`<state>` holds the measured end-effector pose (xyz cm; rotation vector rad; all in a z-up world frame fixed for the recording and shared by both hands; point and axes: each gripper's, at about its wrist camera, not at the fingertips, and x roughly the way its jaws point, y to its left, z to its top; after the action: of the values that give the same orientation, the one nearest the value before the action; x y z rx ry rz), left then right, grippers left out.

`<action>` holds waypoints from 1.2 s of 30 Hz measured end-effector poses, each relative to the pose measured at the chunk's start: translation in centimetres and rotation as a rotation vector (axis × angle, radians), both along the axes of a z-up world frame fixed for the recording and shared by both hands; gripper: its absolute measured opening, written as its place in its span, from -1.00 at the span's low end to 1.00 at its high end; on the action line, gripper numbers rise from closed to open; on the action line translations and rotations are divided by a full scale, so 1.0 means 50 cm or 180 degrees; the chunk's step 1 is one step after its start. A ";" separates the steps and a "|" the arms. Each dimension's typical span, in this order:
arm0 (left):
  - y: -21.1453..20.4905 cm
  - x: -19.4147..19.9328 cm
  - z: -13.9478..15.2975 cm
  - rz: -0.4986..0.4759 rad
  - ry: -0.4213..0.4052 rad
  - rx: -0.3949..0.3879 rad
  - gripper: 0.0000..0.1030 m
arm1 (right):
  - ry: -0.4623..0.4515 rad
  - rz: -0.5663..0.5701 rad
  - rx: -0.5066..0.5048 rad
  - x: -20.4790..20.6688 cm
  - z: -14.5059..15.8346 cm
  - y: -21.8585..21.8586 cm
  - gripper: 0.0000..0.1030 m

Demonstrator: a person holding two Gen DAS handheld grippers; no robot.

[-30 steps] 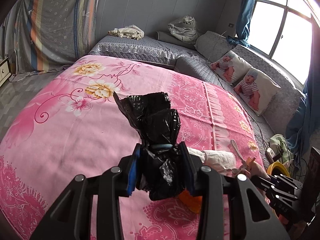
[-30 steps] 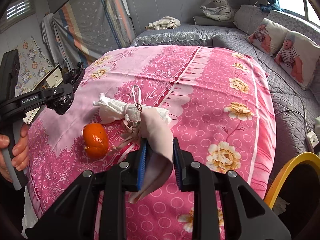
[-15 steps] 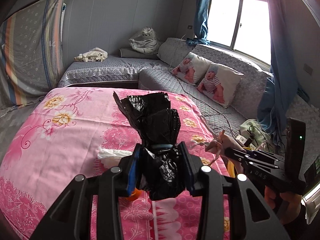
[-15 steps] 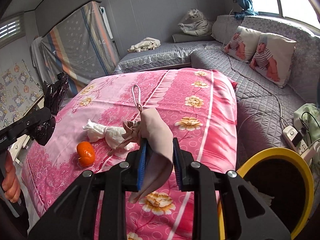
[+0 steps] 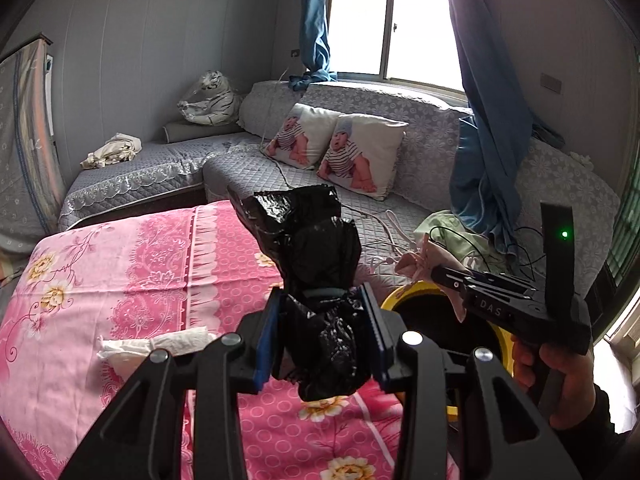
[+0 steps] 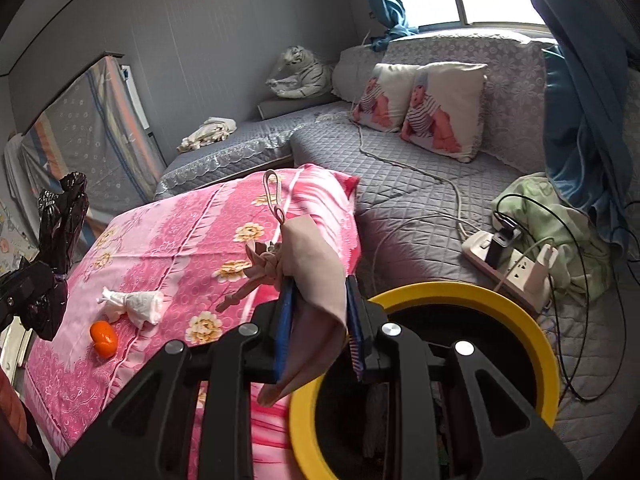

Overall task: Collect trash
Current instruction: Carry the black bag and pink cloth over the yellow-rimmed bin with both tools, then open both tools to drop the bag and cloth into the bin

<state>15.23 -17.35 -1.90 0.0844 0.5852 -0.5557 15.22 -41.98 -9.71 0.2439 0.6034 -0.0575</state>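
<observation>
My left gripper [image 5: 322,334] is shut on a crumpled black plastic bag [image 5: 316,264], held above the pink bed's right side. My right gripper [image 6: 320,326] is shut on a beige cloth pouch [image 6: 316,272] with a cord loop, held over the near rim of a yellow-rimmed trash bin [image 6: 460,296]. In the left wrist view the bin [image 5: 404,294] shows just right of the black bag, with the right gripper and pouch [image 5: 424,260] above it. A wad of white tissue [image 6: 134,304] and an orange [image 6: 103,338] lie on the bed.
The pink flowered bed [image 6: 192,240] fills the left. A grey quilted sofa [image 6: 420,184] with two baby-print pillows [image 6: 424,108] runs behind. A power strip with cables [image 6: 508,264] and a green cloth [image 6: 560,224] lie right beside the bin.
Both grippers have swung right, away from the bed's middle toward the yellow bin. The right gripper with the pouch now hangs over the bin's rim. Both grips are unchanged.
</observation>
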 end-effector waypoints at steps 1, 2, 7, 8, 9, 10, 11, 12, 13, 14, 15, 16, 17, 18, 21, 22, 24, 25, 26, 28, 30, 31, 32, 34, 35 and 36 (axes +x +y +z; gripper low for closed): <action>-0.017 -0.002 -0.001 -0.0055 0.0000 0.0012 -0.31 | 0.0000 -0.0058 -0.0004 -0.007 -0.002 -0.016 -0.55; -0.033 -0.004 -0.001 -0.0102 -0.0001 0.0020 -0.31 | -0.0002 -0.0121 -0.0009 -0.013 -0.005 -0.030 -0.55; -0.111 -0.014 -0.012 -0.0339 0.0016 0.0077 -0.31 | 0.0022 -0.0399 -0.0017 -0.042 -0.025 -0.091 -0.55; -0.125 -0.016 -0.016 -0.0380 0.0021 0.0090 -0.30 | 0.0032 -0.0441 -0.0010 -0.046 -0.030 -0.103 -0.55; -0.138 -0.016 -0.020 -0.0415 0.0032 0.0101 -0.30 | 0.0040 -0.0483 0.0001 -0.050 -0.036 -0.115 -0.54; -0.151 -0.017 -0.026 -0.0454 0.0048 0.0107 -0.30 | 0.0055 -0.0523 0.0012 -0.054 -0.042 -0.126 -0.54; -0.164 -0.017 -0.032 -0.0490 0.0068 0.0111 -0.30 | 0.0074 -0.0559 0.0026 -0.057 -0.049 -0.137 -0.54; -0.176 -0.015 -0.042 -0.0521 0.0095 0.0119 -0.30 | 0.0094 -0.0594 0.0044 -0.059 -0.056 -0.148 -0.54; -0.189 -0.012 -0.053 -0.0555 0.0143 0.0125 -0.30 | 0.0118 -0.0626 0.0059 -0.059 -0.062 -0.157 -0.54; -0.201 -0.008 -0.066 -0.0596 0.0190 0.0127 -0.30 | 0.0142 -0.0658 0.0071 -0.062 -0.069 -0.166 -0.54; -0.213 -0.003 -0.081 -0.0625 0.0227 0.0134 -0.30 | 0.0171 -0.0689 0.0084 -0.064 -0.077 -0.172 -0.54; -0.226 0.002 -0.098 -0.0639 0.0263 0.0161 -0.30 | 0.0205 -0.0716 0.0102 -0.063 -0.086 -0.180 -0.54; -0.240 0.009 -0.114 -0.0655 0.0313 0.0194 -0.30 | 0.0234 -0.0739 0.0126 -0.062 -0.095 -0.188 -0.54; -0.251 0.016 -0.132 -0.0684 0.0386 0.0218 -0.30 | 0.0262 -0.0762 0.0148 -0.063 -0.103 -0.195 -0.54; -0.284 0.038 -0.181 -0.0745 0.0622 0.0297 -0.30 | 0.0344 -0.0805 0.0198 -0.062 -0.129 -0.208 -0.54; -0.292 0.044 -0.195 -0.0760 0.0685 0.0324 -0.30 | 0.0367 -0.0813 0.0214 -0.062 -0.137 -0.211 -0.54; -0.300 0.052 -0.219 -0.0774 0.0779 0.0370 -0.29 | 0.0407 -0.0829 0.0246 -0.061 -0.149 -0.217 -0.53; -0.303 0.056 -0.230 -0.0794 0.0834 0.0372 -0.28 | 0.0430 -0.0836 0.0264 -0.061 -0.156 -0.220 -0.51; -0.306 0.060 -0.239 -0.0788 0.0875 0.0392 -0.24 | 0.0451 -0.0849 0.0281 -0.061 -0.163 -0.222 -0.50; -0.309 0.066 -0.251 -0.0764 0.0932 0.0402 -0.11 | 0.0462 -0.0858 0.0304 -0.061 -0.172 -0.227 -0.35; -0.306 0.069 -0.256 -0.0732 0.0946 0.0423 0.15 | 0.0451 -0.0909 0.0303 -0.063 -0.175 -0.234 -0.14; -0.302 0.071 -0.257 -0.0705 0.0940 0.0431 0.24 | 0.0444 -0.0943 0.0308 -0.065 -0.176 -0.239 -0.11; -0.299 0.072 -0.257 -0.0684 0.0933 0.0425 0.32 | 0.0442 -0.0964 0.0319 -0.066 -0.176 -0.243 -0.11; -0.294 0.074 -0.254 -0.0651 0.0935 0.0427 0.40 | 0.0444 -0.0994 0.0338 -0.069 -0.177 -0.252 -0.11; -0.290 0.076 -0.252 -0.0623 0.0937 0.0425 0.49 | 0.0447 -0.1008 0.0335 -0.070 -0.177 -0.254 -0.11; -0.286 0.077 -0.250 -0.0606 0.0936 0.0409 0.51 | 0.0451 -0.1018 0.0341 -0.071 -0.178 -0.258 -0.11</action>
<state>19.10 -31.65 -14.38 0.1832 0.9057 -0.7214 11.67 -54.87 -18.60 0.4416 0.7050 -0.3539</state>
